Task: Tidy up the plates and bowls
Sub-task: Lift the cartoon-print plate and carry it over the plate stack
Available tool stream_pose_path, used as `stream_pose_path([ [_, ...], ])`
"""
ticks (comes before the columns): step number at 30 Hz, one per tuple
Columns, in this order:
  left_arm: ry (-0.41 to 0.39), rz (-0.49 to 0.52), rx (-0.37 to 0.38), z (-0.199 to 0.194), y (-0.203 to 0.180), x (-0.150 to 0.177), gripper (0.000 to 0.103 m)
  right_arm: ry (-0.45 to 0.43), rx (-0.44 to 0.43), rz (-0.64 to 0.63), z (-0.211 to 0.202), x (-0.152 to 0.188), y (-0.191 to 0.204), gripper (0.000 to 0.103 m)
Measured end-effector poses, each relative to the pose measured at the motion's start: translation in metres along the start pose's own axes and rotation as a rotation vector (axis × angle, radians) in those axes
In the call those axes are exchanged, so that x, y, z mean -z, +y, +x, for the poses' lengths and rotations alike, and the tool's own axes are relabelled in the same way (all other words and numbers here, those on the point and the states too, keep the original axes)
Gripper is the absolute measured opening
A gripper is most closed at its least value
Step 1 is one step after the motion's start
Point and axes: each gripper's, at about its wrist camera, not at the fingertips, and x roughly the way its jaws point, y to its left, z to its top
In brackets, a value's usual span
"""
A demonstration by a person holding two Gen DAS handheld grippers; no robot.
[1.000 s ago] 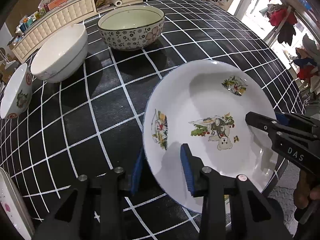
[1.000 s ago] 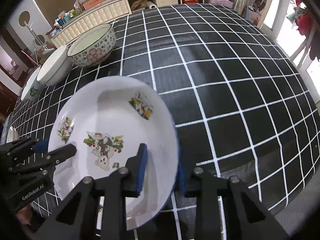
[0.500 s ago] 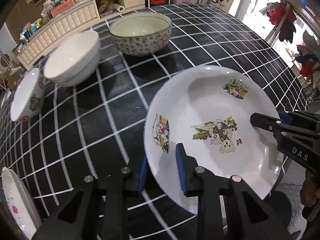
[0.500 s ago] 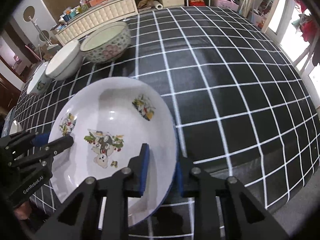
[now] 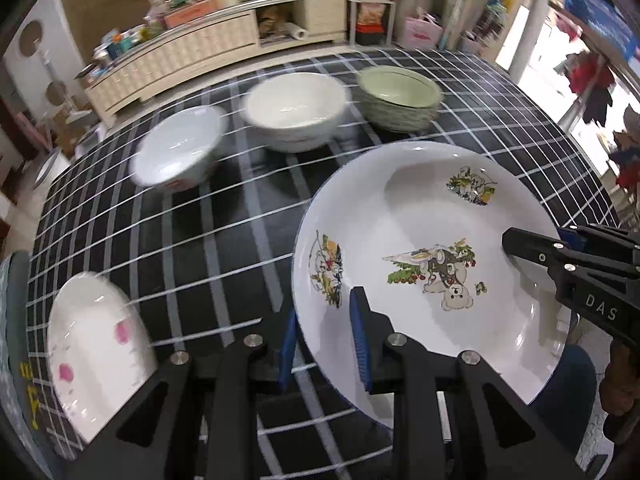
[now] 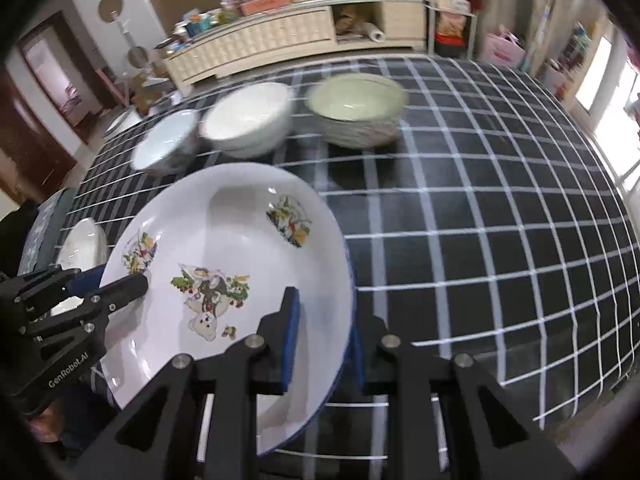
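Daylight comes in from the windows (image 6: 612, 92) on the right, blown out to white; the room's far left side is dimmer; both fisheye views bend the checked tablecloth (image 6: 480, 208) into curves and darken to black at the corners; the three bowls (image 5: 294, 110) and the grid lines are smeared by motion blur, while the big plate (image 5: 400, 216) stays sharp, with small glints on its rim and a soft shadow inside.
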Motion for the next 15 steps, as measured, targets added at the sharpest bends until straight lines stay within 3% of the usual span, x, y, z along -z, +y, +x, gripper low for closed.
stream_pose_path([
  [15,-0.014,-0.211,-0.108,-0.051,0.143,0.071,0.022,0.022,-0.116,-0.187,0.026,-0.006,0.15,0.027],
])
